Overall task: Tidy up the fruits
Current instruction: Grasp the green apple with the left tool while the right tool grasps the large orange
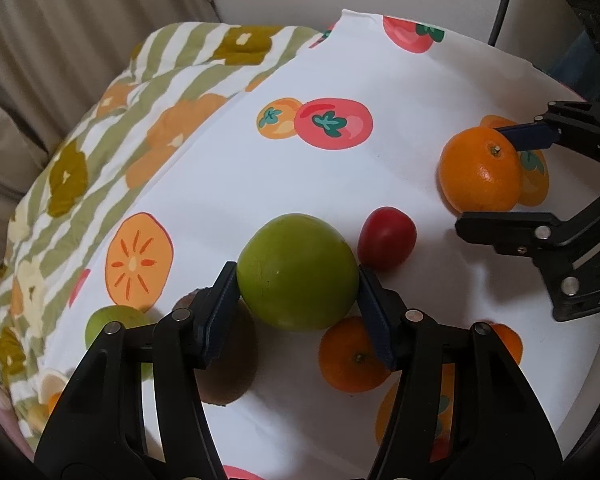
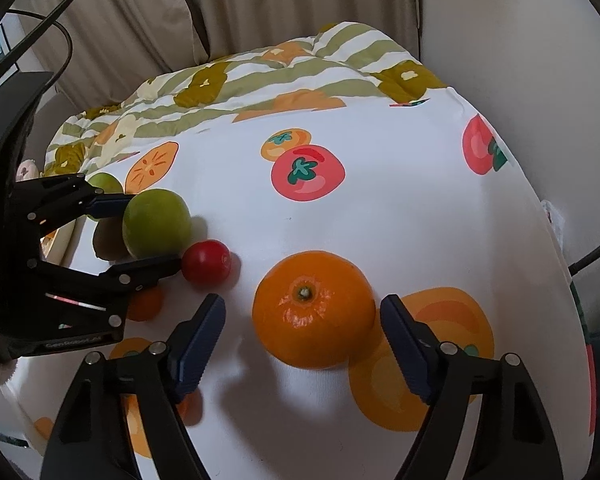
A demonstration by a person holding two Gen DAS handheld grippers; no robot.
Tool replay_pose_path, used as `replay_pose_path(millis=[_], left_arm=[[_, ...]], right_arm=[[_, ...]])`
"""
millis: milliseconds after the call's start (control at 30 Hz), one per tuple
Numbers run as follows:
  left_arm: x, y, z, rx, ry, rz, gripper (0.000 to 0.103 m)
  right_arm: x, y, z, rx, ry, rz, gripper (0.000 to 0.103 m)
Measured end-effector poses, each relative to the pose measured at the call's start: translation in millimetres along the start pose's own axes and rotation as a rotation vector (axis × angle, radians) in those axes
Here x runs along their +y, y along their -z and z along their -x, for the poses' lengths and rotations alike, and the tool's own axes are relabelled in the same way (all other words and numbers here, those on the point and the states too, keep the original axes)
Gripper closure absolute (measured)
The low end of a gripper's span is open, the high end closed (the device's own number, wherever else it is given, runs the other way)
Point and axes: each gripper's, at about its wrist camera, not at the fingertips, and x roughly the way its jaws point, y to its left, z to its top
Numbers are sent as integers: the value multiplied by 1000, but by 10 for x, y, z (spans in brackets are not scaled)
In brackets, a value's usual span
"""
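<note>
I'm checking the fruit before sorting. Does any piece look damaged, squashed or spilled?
Nothing stands out. The large green round fruit, small red fruit and big orange mandarin look whole, resting on the white fruit-print cloth.

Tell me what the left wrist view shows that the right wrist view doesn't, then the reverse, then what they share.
Only the left wrist view: the left tongs seen from behind, pads pressed on the green apple, and a whole small orange beneath.
Only the right wrist view: the right tongs straddling the big orange, pads not touching.
Both: apple, big orange, red tomato, printed cloth.
</note>
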Motion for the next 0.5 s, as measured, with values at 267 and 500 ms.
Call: replay_pose_path(millis=[267,500], left_arm=[[-2,4,33,0,-4,27,40],[8,3,181,-25,-5,61,41]], right_arm=[[-8,13,-65,15,12,19,44],[30,31,-17,5,25,63,47]])
